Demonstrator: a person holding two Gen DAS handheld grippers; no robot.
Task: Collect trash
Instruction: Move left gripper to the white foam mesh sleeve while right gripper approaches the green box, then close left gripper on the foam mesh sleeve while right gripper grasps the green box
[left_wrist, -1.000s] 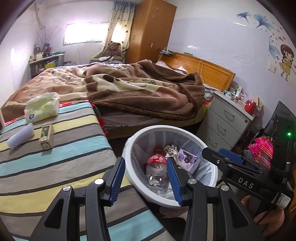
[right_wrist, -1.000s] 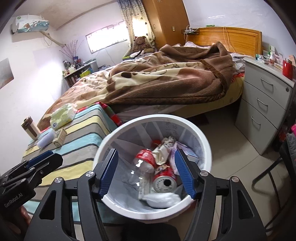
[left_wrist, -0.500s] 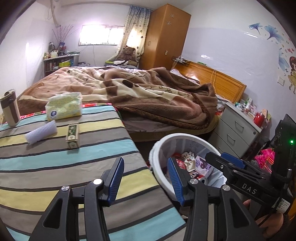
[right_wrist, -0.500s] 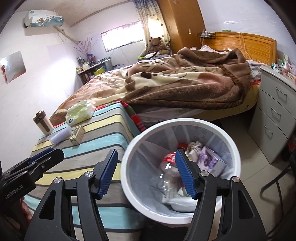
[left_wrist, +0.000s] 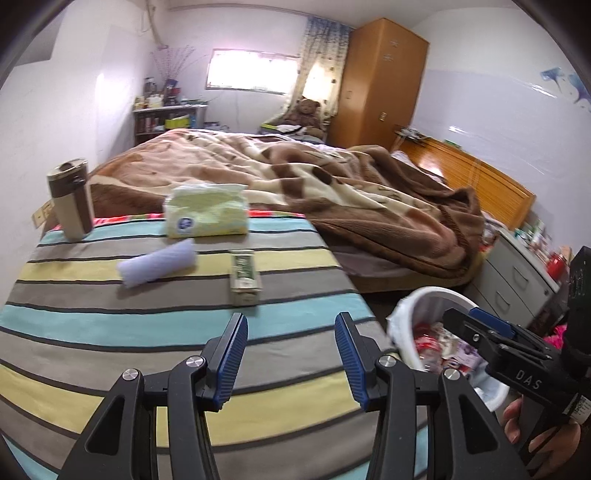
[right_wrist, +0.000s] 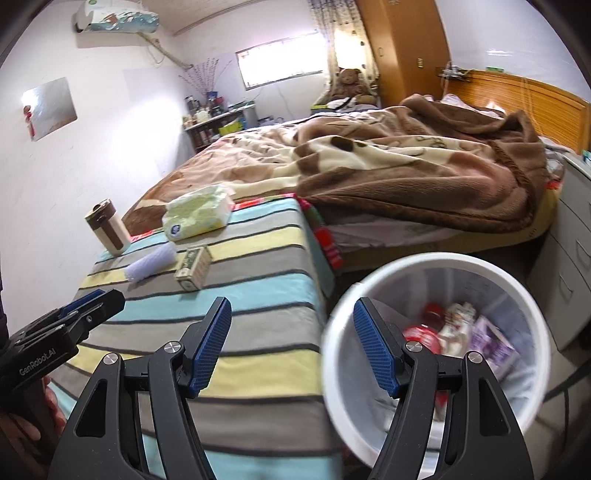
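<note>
Two light pieces remain: small green carton (left_wrist: 243, 277), stiff, pinch across its long sides; foam roll (left_wrist: 159, 263), probably squashy. Left gripper (left_wrist: 291, 354) and right gripper (right_wrist: 291, 349) jaws apart, empty, the right's just widening.

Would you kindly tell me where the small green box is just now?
In both views the small green box lies on the striped tablecloth, right of the white foam roll and nearer than the tissue pack.

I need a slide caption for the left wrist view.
Empty left gripper over striped table, facing small box.
</note>
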